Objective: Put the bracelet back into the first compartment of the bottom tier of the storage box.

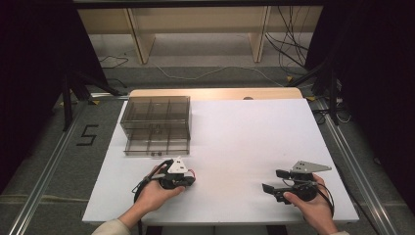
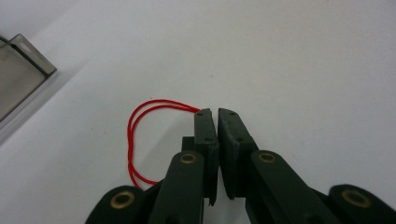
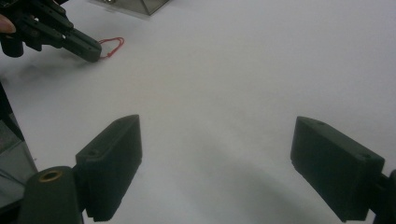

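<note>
White bench [image 1: 235, 147] under the lights, dark floor and wooden shelf legs behind, and the action is down at the near left corner. Left gripper [image 2: 214, 112] is low on the surface with its fingers [image 2: 205, 135] pressed together, and a red rubber band [image 2: 135, 135] is pinched at their tips, looping out to the side and back under the gripper body. From the right gripper view you can see that same left gripper [image 3: 91, 51] with the band [image 3: 112, 45] poking out past its nose, flat on the bench.

It's a thin, bright red loop, doubled on itself, slack and floppy.

Right gripper [image 1: 272, 181] waits well apart at the near right, fingers [image 3: 109, 158] spread wide, nothing between them.

A smoky clear plastic organizer box [image 1: 155, 125] with divided compartments sits just beyond the left hand [image 1: 156, 193].

To do this well, I'd say keep the pinch firm, lift straight up so the slack loop doesn't snag, then carry it over a compartment before letting go.
</note>
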A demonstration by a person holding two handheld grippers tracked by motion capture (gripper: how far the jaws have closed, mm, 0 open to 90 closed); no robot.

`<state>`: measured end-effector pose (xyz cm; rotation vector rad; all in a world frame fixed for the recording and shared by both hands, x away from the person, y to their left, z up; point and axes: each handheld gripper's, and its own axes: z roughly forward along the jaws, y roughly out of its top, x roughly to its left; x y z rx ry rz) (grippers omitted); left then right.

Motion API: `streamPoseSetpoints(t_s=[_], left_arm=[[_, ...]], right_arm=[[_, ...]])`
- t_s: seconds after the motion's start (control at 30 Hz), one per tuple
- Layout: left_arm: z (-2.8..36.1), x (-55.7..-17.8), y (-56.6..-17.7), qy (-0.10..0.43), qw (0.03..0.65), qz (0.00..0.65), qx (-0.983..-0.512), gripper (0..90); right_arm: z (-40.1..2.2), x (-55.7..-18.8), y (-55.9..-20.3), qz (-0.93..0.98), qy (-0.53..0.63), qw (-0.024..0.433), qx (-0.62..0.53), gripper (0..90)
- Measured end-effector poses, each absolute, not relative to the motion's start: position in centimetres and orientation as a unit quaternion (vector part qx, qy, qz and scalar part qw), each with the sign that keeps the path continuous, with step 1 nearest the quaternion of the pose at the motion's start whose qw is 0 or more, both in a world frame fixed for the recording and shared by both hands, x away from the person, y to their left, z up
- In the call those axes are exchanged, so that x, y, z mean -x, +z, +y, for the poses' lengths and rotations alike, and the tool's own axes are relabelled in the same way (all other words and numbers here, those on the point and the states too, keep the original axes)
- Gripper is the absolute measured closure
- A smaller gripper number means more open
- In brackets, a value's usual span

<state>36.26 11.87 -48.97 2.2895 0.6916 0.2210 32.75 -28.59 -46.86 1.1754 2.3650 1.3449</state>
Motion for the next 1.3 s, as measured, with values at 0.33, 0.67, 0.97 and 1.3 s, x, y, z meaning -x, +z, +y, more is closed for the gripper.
streamPoseSetpoints(t_s=[0.33,0.67,0.97,1.3], left_arm=[[12.1,-36.1,-48.7,0.090,0.361,0.263,-0.890,86.9],[12.4,-36.0,-47.8,0.101,0.378,0.266,-0.881,87.1],[12.7,-35.9,-47.1,0.105,0.391,0.268,-0.874,87.1],[12.9,-35.8,-46.5,0.115,0.398,0.268,-0.870,87.2]], right_arm=[[-28.6,-32.8,-46.9,0.795,0.452,0.088,-0.394,17.4],[-28.5,-32.7,-46.8,0.796,0.451,0.087,-0.395,17.4],[-28.5,-32.7,-46.8,0.794,0.452,0.086,-0.397,17.5],[-28.5,-32.7,-46.8,0.796,0.450,0.088,-0.395,17.4]])
